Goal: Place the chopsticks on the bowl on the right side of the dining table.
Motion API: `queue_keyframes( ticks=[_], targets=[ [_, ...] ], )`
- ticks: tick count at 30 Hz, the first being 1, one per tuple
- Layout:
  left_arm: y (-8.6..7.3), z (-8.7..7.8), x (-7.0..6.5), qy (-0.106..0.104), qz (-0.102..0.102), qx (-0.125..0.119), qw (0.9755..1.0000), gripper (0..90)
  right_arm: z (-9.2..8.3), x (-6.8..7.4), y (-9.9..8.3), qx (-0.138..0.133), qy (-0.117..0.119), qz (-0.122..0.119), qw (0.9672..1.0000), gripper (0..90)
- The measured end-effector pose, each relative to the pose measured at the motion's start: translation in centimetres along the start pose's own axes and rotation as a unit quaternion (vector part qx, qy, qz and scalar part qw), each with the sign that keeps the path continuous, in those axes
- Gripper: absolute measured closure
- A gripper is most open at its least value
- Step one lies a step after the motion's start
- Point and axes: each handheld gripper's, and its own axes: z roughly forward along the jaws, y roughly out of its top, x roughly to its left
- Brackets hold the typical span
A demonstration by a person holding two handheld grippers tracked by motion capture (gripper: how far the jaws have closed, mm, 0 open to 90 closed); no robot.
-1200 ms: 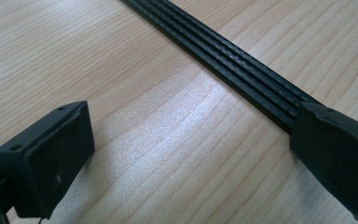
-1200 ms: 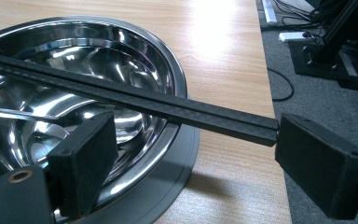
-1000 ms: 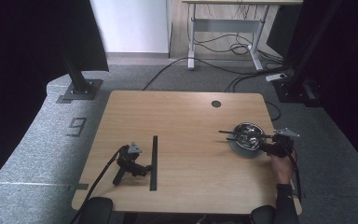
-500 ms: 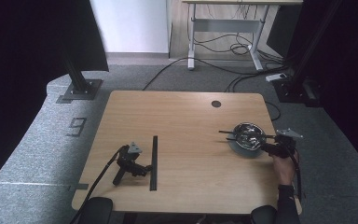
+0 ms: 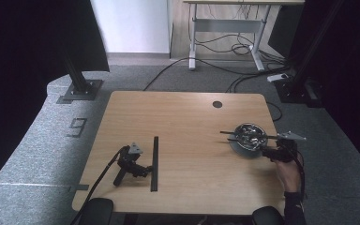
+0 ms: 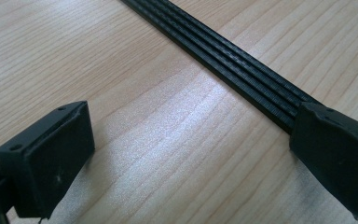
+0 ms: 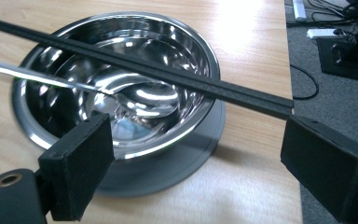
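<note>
We see the right tool held by a hand at the right edge of the wooden surface, just beside a shiny steel bowl. In the right tool's own view its jaws stand wide apart with nothing between them, and the bowl sits on a flat grey disc. A black strip lies across the bowl's rim, its near end close to the jaw at the right of that view, and a thin metal rod reaches into the bowl. The left tool lies on the surface with no hand on it, its jaws apart and empty, one of them over the end of a ribbed black strip.
</note>
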Motion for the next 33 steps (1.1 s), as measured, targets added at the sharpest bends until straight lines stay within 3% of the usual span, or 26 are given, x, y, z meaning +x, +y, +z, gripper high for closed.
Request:
queue_keyframes(
  ticks=[9,16,28,33],
  targets=[
    [0.0,0.0,0.0,0.000,0.000,0.000,1.0000,0.0,-2.6,0.3,-0.6,0.017,0.014,-0.002,0.9998,7.3],
    [0.0,0.0,0.0,0.000,0.000,0.000,1.0000,0.0,-4.6,1.2,-0.5,0.014,0.029,-0.009,0.9994,6.0],
    [0.0,0.0,0.0,0.000,-0.001,-0.001,1.0000,0.0,-7.3,4.5,0.4,0.029,0.056,-0.051,0.9967,5.6],
    [0.0,0.0,0.0,0.000,-0.001,-0.001,1.0000,0.0,-7.8,6.2,0.8,0.026,0.081,-0.059,0.9946,5.7]
  ],
)
